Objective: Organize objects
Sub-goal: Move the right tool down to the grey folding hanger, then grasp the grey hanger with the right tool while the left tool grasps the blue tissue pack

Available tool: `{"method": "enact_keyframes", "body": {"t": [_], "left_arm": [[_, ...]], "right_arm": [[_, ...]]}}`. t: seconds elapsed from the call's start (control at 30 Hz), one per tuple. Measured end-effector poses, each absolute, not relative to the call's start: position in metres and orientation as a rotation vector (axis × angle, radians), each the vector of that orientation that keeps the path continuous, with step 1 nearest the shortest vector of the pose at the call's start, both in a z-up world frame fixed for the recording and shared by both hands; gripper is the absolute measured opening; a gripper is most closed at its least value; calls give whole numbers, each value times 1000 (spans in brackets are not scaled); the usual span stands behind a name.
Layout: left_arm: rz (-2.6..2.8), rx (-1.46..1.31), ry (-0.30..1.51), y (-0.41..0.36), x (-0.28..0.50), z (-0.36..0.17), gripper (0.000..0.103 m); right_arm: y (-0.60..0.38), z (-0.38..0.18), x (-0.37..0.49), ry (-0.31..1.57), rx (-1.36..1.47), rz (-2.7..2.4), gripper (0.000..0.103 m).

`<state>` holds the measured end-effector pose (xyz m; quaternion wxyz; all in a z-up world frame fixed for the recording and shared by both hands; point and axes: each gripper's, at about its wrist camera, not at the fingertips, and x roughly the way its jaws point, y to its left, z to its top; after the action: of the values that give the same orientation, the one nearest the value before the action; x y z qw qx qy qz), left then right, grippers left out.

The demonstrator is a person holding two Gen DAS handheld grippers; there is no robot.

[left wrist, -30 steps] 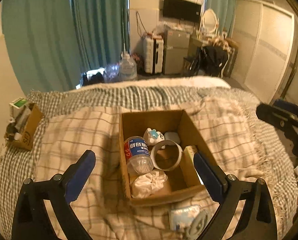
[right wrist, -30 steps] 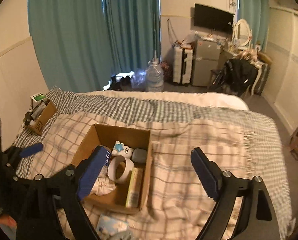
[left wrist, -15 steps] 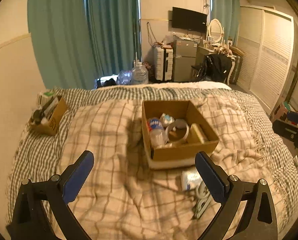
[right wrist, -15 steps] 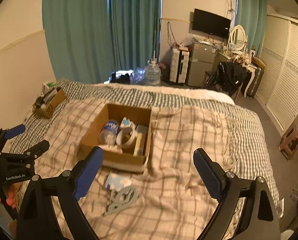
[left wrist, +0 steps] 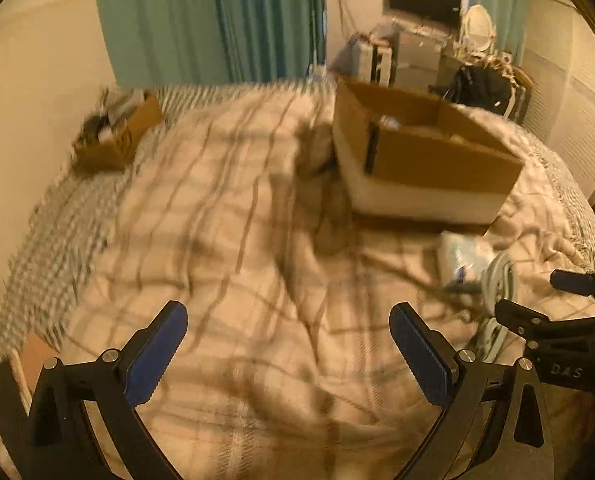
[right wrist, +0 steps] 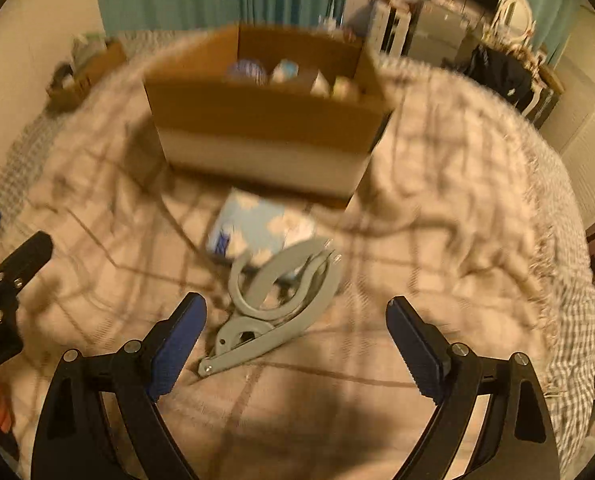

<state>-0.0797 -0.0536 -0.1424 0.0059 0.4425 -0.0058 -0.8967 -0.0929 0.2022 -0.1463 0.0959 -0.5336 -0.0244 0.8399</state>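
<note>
Your right gripper (right wrist: 297, 340) hangs over the bed with its jaws spread wide and nothing between the pads. Your left gripper (left wrist: 289, 356) is just as wide apart and just as empty, above bare blanket (left wrist: 225, 240).

Just ahead of your right gripper's left finger lies a grey folding hanger (right wrist: 277, 300), flat on the checked blanket, its hinge end nearest you and its hook end pointing away. Its far end rests on or against a pale blue packet (right wrist: 257, 228) printed with white clouds; blur keeps you from telling whether they overlap. Beyond the packet stands the open cardboard box (right wrist: 265, 120), its near wall facing you, with a few blurred things showing over the rim.

From the left wrist view the same box (left wrist: 429, 160) sits up and to the right, and the packet (left wrist: 461, 252) and hanger (left wrist: 497, 276) lie to the right of your left gripper, close to the tips of your right gripper (left wrist: 553, 300) at the frame's edge.

A smaller cardboard box (left wrist: 117, 140) stuffed with odds and ends sits at the far left edge of the bed by the wall. Teal curtains (left wrist: 209, 20) hang behind.
</note>
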Motion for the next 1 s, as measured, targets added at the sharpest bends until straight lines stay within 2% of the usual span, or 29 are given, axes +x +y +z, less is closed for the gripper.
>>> {"method": "enact_keyframes", "body": {"t": [0.17,0.23,0.27,0.4,0.43,0.47,0.57,0.6,0.67,1.0], "left_arm": [[-2788,1424,66,-62,-83,-151,103],[-2786,1435,61,-60,-83,-153,103],[-2786,1438,53,-59,-83,-153,103],[-2790,1441,7,-53,-82,-153,103],[-2791,1441,-1,-52,-83,-153,103],[-2792,1440,-10,-52,-82,-152,103],[-2799,1434,-34,-47,-82,-149,103],[-2798,1436,-39,-46,-82,-148,103],[-2805,1437,-41,-41,-83,-144,103],[-2878,1490,-77,22,-108,-134,103]], "right_arm": [[205,-172,-109,-52,-1671,2431,91],[206,-178,-109,-53,-1696,2418,80],[207,-179,-108,-44,-1699,2413,68],[216,-167,-92,20,-1638,2441,61],[218,-163,-88,32,-1624,2455,54],[217,-159,-85,37,-1612,2462,34],[222,-148,-73,29,-1577,2456,35],[224,-146,-71,43,-1577,2461,31],[227,-138,-65,66,-1547,2479,13],[263,-87,-53,83,-1382,2556,6]]}}
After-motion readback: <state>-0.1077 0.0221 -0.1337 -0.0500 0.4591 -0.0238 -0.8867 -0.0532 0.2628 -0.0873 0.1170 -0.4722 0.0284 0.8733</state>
